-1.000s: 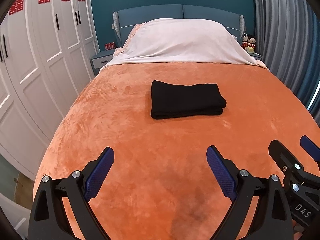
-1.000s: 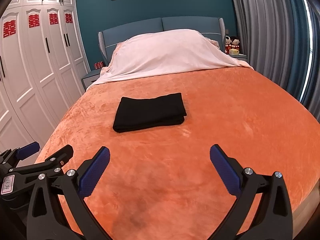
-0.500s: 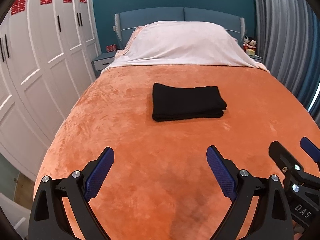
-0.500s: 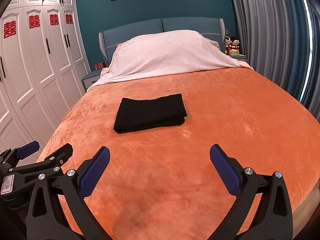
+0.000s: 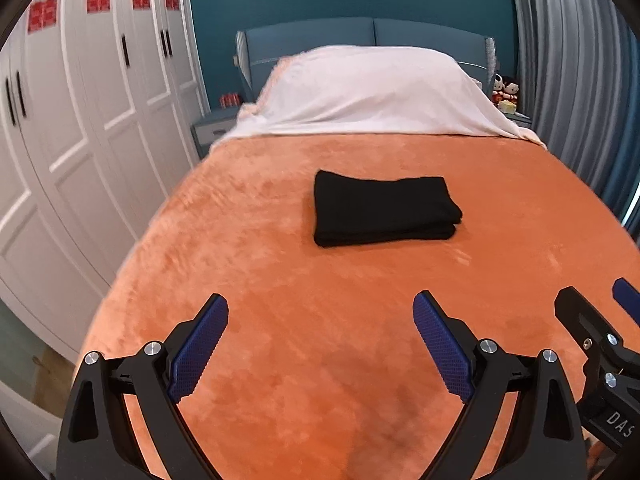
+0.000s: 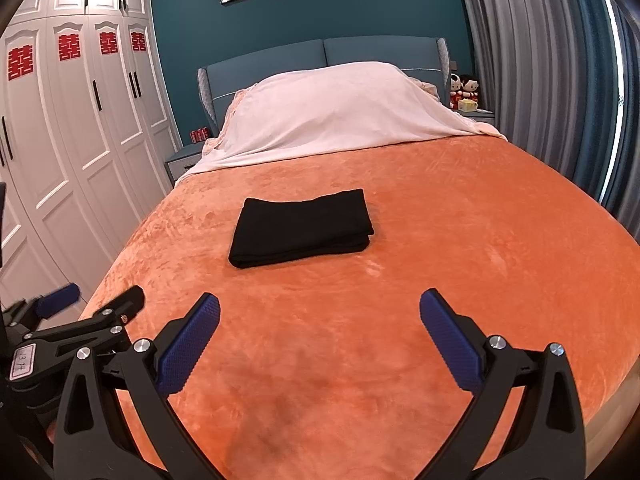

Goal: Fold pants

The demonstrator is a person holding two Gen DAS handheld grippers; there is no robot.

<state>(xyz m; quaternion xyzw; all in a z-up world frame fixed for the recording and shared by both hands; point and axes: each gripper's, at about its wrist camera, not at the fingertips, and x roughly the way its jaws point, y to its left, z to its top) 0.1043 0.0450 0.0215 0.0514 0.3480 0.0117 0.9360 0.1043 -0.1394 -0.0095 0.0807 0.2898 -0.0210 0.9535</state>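
Note:
Black pants lie folded into a neat flat rectangle in the middle of the orange blanket. My left gripper hovers over the near end of the bed, well short of the pants, open with nothing between its blue pads. My right gripper stands the same way, open and empty, a good distance from the pants. Each gripper shows at the edge of the other's view: the right gripper at the far right of the left wrist view, the left gripper at the lower left of the right wrist view.
A pale pink sheet covers the pillows at the blue headboard. White wardrobes line the left side. Grey curtains hang on the right. Small nightstands flank the bed, the right one with dolls.
Both grippers have drawn back and tilted slightly, so the pants sit a little lower in each view. The pants have not moved. Both grippers stayed open.

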